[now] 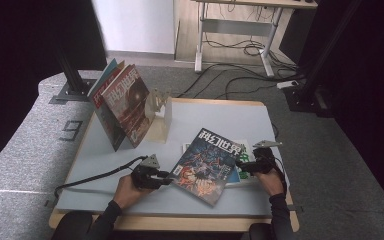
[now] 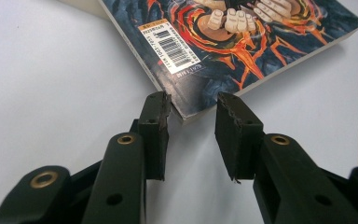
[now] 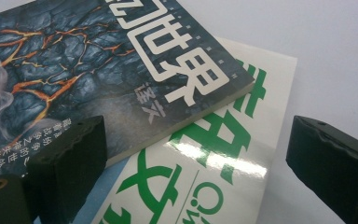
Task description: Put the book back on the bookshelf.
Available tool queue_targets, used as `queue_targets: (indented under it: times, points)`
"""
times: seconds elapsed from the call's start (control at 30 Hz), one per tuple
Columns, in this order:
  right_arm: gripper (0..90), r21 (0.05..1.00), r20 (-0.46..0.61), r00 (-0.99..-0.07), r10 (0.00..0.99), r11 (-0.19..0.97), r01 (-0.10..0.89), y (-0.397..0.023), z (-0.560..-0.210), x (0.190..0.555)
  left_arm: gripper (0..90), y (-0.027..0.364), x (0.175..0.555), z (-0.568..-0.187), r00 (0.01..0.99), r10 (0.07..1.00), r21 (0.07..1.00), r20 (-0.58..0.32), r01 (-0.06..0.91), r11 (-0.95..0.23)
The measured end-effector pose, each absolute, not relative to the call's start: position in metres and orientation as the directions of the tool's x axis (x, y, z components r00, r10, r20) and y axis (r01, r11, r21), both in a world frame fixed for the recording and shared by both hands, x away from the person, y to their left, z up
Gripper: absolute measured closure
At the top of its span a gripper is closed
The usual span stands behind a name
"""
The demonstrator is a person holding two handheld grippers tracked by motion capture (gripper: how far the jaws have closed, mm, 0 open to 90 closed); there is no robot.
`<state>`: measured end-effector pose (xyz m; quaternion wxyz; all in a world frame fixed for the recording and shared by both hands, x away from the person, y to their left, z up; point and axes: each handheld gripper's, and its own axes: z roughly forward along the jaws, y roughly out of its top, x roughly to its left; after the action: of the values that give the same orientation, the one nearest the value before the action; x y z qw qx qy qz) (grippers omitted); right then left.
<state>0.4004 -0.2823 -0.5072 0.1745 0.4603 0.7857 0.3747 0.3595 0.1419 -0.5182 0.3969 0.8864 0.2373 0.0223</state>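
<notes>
Both pairs of jaws stand spread, pinching nothing: my left gripper (image 2: 193, 109) at the dark magazine's (image 1: 207, 160) barcode corner, my right gripper (image 3: 186, 154) over its title edge. It lies flat and skewed on a white-and-green booklet (image 3: 223, 172) on the tabletop (image 1: 105, 150). I judge it light, floppy and glossy-slick, so I'd grip the stiff spine corner.

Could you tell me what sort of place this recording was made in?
Probably a lab or office set up for recording: a pale table on grey carpet, dark stands at its sides, a desk with loose cables behind it, and magazines propped in a rack.
</notes>
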Motion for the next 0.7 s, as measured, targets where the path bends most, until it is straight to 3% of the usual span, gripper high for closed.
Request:
queue_targets:
  times: [0.7]
  points:
    - [0.0, 0.730, 0.125, -0.462, 0.878, 0.234, 0.642, -0.301, -0.511, 0.424, 65.3, 0.113, 0.384, -0.516, 0.884, 0.448, 0.711, -0.134, 0.401, -0.578]
